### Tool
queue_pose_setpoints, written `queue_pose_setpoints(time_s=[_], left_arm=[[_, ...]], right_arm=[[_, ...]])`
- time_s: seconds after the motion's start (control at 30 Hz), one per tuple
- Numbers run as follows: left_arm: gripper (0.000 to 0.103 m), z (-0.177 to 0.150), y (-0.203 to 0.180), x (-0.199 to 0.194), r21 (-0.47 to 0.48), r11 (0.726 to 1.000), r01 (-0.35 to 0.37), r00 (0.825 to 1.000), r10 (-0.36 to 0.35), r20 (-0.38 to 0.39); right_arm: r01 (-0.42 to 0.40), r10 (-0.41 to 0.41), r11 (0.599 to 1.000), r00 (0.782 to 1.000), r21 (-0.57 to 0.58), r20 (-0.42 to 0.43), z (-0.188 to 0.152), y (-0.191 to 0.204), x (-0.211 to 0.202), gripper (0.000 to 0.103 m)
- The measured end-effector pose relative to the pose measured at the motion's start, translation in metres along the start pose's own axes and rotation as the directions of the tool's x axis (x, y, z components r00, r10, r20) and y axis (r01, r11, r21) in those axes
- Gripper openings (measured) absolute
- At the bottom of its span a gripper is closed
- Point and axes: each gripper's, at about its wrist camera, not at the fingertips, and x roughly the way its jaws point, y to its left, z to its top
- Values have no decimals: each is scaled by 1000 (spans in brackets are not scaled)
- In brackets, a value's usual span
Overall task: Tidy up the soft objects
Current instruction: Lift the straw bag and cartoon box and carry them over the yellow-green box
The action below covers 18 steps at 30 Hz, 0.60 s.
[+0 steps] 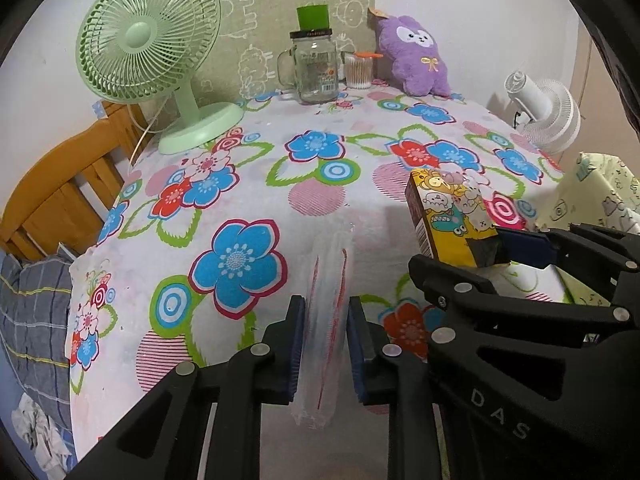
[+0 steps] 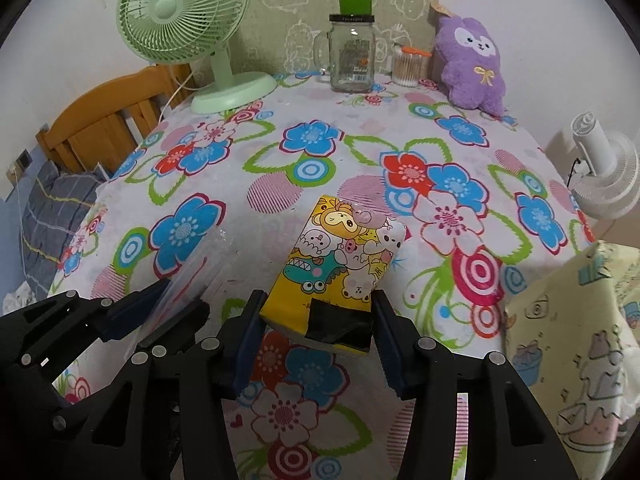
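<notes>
Right wrist view: the yellow tissue pack (image 2: 340, 264) sits low in the middle of the frame, held at its near end between the jaws of the right gripper (image 2: 318, 316), above the flowered desk (image 2: 312, 140). At lower left the left gripper (image 2: 168, 308) holds a clear plastic bag (image 2: 192, 276) in narrow jaws. The soft pack may slip or get squashed, and the thin bag may slide out, I think.

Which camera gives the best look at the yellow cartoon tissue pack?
The right wrist view. There the tissue pack sits centred between the right gripper fingers, its whole printed face and black tape visible. In the left wrist view the pack appears near the right edge, seen at an angle and partly hidden behind that gripper.
</notes>
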Motion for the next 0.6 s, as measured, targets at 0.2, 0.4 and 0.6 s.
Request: queue_pose_setpoints(time_s=[0.2, 0.4, 0.6], left_arm=[[18, -2, -9, -14, -1, 1000, -5, 1000, 5, 22], [17, -3, -18, -30, -2, 1000, -7, 999, 7, 46], [18, 0, -29, -47, -6, 1000, -2, 997, 3, 74]], right_arm=[[-2, 2, 1000, 1000, -2, 23, -6, -3, -17, 54], [1, -1, 1000, 999, -2, 51, -9, -8, -36, 54], [17, -16, 1000, 996, -7, 85, -12, -15, -58, 54]])
